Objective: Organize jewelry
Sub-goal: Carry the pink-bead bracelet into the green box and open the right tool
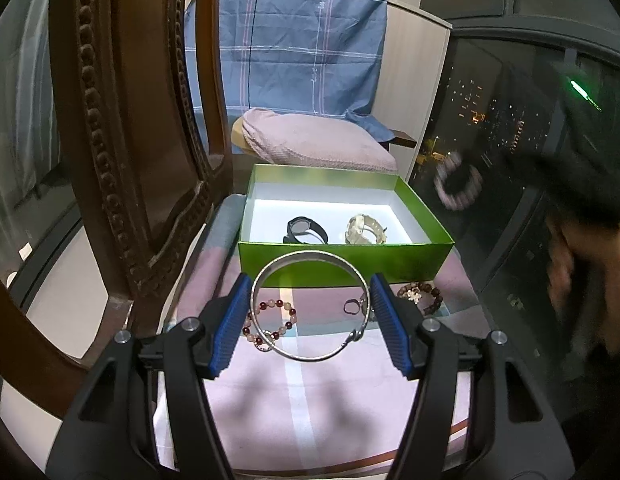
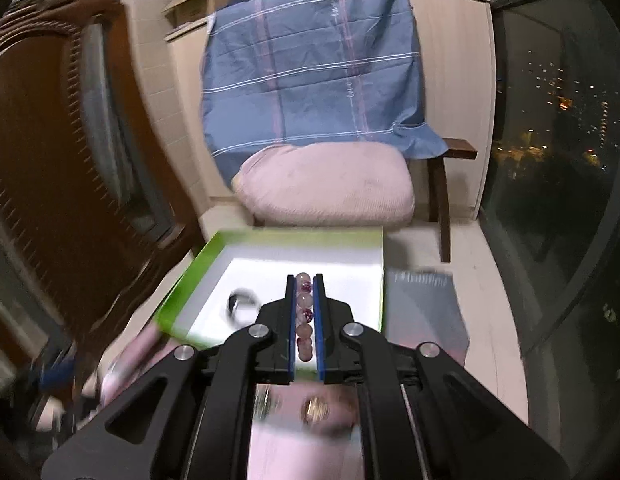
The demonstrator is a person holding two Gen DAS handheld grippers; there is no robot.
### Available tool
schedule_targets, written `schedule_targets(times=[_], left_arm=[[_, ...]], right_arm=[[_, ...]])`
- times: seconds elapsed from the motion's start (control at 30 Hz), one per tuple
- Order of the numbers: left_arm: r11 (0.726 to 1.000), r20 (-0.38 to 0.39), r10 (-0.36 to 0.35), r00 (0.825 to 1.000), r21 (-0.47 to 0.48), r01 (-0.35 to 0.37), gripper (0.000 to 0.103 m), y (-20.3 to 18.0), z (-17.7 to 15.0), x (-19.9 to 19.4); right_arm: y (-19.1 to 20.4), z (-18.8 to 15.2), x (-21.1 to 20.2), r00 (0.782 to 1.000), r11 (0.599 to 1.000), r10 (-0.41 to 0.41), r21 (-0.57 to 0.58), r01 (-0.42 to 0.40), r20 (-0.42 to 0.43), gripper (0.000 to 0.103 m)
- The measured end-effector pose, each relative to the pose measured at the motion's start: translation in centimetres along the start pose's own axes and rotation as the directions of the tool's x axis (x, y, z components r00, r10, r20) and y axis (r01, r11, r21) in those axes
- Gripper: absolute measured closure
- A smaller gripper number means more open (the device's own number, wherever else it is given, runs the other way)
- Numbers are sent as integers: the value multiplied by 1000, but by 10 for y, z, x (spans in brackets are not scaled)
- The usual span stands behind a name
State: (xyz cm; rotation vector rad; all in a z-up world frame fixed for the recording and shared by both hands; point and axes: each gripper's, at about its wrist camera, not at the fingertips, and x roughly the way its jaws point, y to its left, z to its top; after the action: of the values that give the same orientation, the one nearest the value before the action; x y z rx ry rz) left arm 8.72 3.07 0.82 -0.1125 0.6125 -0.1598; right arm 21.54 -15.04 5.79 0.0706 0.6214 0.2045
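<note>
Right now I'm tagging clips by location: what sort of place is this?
Probably a high-rise home: a cushioned chair, a carved wooden frame, and a window showing city lights.

Two watches [image 1: 308, 230] lie in the box [image 1: 345, 258].

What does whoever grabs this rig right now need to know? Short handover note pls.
Left gripper: clamped across silver bangle, held above the cloth.
Right gripper: shut on pink bead bracelet, over the green box.
Done: black watch and cream watch in box.
Left: drop both held pieces in; then garnet bead bracelet, small ring, brown bead bracelet from the cloth.
</note>
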Motion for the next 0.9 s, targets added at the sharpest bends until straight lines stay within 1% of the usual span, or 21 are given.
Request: schedule_targets(times=[0.03, 0.07, 0.1, 0.13, 0.17, 0.2, 0.27, 0.3, 0.37, 0.43, 0.47, 0.5, 0.53, 0.57, 0.63, 0.67, 0.73, 0.77, 0.83, 0.9], left_arm=[[1000, -3, 1, 1000, 1, -1, 42, 0, 0, 0], [1000, -6, 3, 1000, 2, -3, 42, 0, 0, 0], [1000, -7, 3, 1000, 1, -3, 42, 0, 1, 1], [1000, -8, 4, 1000, -1, -4, 42, 1, 1, 0], [1000, -9, 5, 1000, -1, -5, 42, 1, 1, 0], [1000, -9, 7, 1000, 1, -7, 42, 2, 2, 0], [1000, -14, 10, 1000, 8, -10, 42, 2, 1, 0], [1000, -15, 12, 1000, 10, -12, 42, 3, 1, 0], [1000, -21, 17, 1000, 10, -17, 42, 4, 1, 0], [1000, -22, 20, 1000, 10, -19, 42, 4, -1, 0], [1000, -27, 19, 999, 14, -19, 42, 2, -2, 0], [1000, -28, 17, 999, 18, -16, 42, 0, -3, 0], [1000, -28, 15, 999, 26, -14, 42, -3, -5, -1], [999, -32, 18, 999, 39, -17, 42, -6, -6, 0], [999, -42, 18, 999, 45, -16, 42, -8, -8, 2], [999, -47, 13, 999, 36, -12, 42, -9, -8, 4], [1000, -61, 4, 998, 16, -3, 42, -10, -6, 7], [1000, -65, 7, 998, 19, -6, 42, -13, -4, 10], [999, -69, 19, 997, 35, -17, 42, -20, 3, 16], [999, -73, 20, 997, 45, -16, 42, -28, 21, 29]], right_arm=[[-1, 10, 11, 1000, 1000, -18, 9, 18, 1, 95], [-5, 21, 26, 999, 999, -41, 18, 41, -5, 92], [-7, 25, 34, 998, 997, -67, 20, 68, -18, 84], [-10, 28, 42, 994, 994, -103, 29, 104, -36, 62], [-15, 28, 43, 993, 991, -117, 57, 119, -35, 50], [-17, 26, 36, 994, 991, -106, 75, 106, -12, 49], [-18, 13, 16, 997, 993, -76, 97, 73, 31, 39], [-19, -3, -5, 996, 992, -64, 116, 56, 62, 36], [-19, -26, -31, 993, 989, -52, 142, 36, 105, 27], [-23, -69, -65, 989, 980, -35, 200, 5, 145, 21], [-26, -89, -75, 990, 969, -36, 246, 1, 138, 20], [-27, -102, -79, 993, 961, -27, 277, -7, 116, 20], [-28, -117, -80, 997, 951, -1, 308, -23, 80, 20], [-25, -127, -80, 998, 949, 21, 312, -37, 54, 20], [-16, -132, -80, 999, 966, 39, 255, -45, 32, 20], [-9, -131, -82, 999, 980, 33, 197, -41, 43, 20], [-6, -128, -84, 998, 988, 9, 151, -18, 59, 20], [-9, -128, -83, 998, 989, 10, 148, -18, 54, 20], [-18, -130, -83, 999, 983, 17, 183, -25, 45, 20], [-28, -130, -80, 999, 977, 20, 212, -28, 40, 20]])
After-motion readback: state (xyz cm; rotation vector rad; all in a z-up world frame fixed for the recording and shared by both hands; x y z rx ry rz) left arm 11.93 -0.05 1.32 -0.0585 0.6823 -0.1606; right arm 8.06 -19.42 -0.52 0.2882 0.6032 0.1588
